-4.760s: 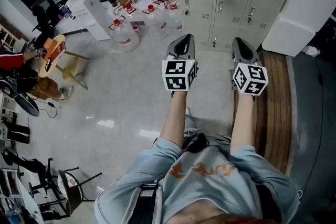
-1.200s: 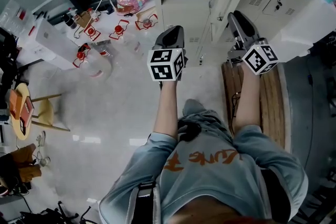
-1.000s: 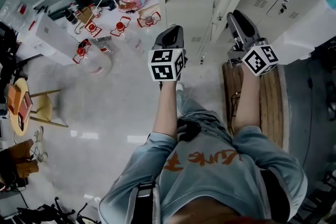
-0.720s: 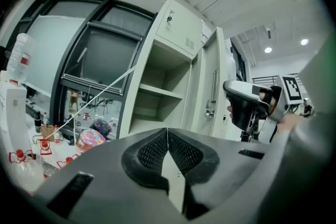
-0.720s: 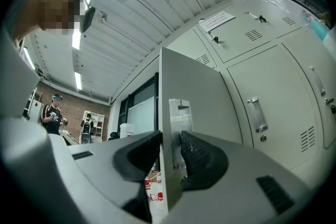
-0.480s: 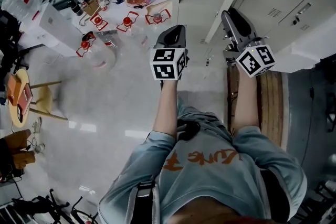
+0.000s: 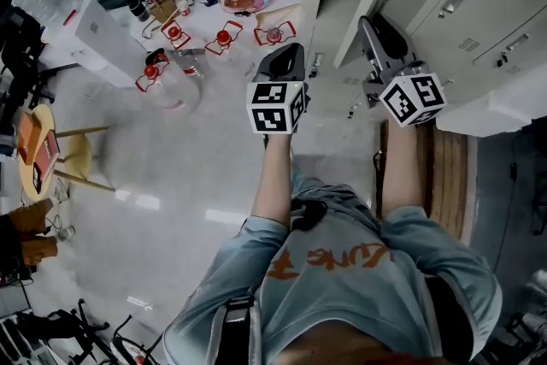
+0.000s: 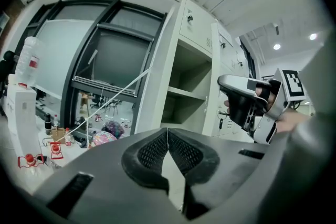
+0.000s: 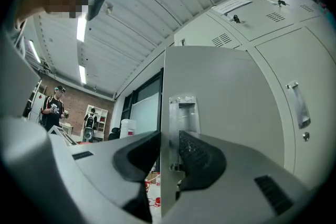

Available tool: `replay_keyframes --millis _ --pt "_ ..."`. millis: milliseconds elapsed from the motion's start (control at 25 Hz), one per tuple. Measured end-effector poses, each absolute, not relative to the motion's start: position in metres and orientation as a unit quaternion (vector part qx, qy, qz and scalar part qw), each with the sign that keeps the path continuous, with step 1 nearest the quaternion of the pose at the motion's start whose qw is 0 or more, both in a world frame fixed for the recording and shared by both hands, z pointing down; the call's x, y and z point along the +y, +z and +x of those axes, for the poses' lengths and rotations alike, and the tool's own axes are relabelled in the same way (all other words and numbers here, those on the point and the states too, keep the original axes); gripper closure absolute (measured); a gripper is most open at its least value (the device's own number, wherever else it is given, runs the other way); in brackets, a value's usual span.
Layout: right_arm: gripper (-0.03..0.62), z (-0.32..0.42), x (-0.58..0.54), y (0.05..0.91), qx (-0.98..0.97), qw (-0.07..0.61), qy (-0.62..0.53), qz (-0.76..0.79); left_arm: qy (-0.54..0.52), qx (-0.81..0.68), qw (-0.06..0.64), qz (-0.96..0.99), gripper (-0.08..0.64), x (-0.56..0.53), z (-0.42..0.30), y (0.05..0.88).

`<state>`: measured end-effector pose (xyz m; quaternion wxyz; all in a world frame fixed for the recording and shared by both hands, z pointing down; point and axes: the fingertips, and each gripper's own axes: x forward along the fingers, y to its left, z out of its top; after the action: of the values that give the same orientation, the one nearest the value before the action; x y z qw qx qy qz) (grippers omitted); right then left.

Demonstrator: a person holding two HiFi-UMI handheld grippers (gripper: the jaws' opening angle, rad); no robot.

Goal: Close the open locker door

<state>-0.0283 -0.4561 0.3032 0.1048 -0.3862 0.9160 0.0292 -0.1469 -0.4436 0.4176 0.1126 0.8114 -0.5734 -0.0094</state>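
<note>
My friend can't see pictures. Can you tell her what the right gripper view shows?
The right gripper's two dark fingers pinch the front edge of an open pale grey metal locker door, right at its shiny latch plate. Closed grey lockers stand to the right, and a far-off person stands at the left.

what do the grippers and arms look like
The left gripper and right gripper are dark grey, tapered, with black meshed pads. Each carries a white cube of black square markers. Short light blue sleeves; forearms bare.
</note>
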Motion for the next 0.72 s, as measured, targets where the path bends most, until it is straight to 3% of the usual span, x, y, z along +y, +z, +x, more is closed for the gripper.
replay_keyframes --millis 720 --pt "0.522 -0.082 -0.564 0.299 0.899 0.087 0.038 -0.427 0.003 -0.552 0.083 0.830 0.538 -0.552 -0.194 0.379"
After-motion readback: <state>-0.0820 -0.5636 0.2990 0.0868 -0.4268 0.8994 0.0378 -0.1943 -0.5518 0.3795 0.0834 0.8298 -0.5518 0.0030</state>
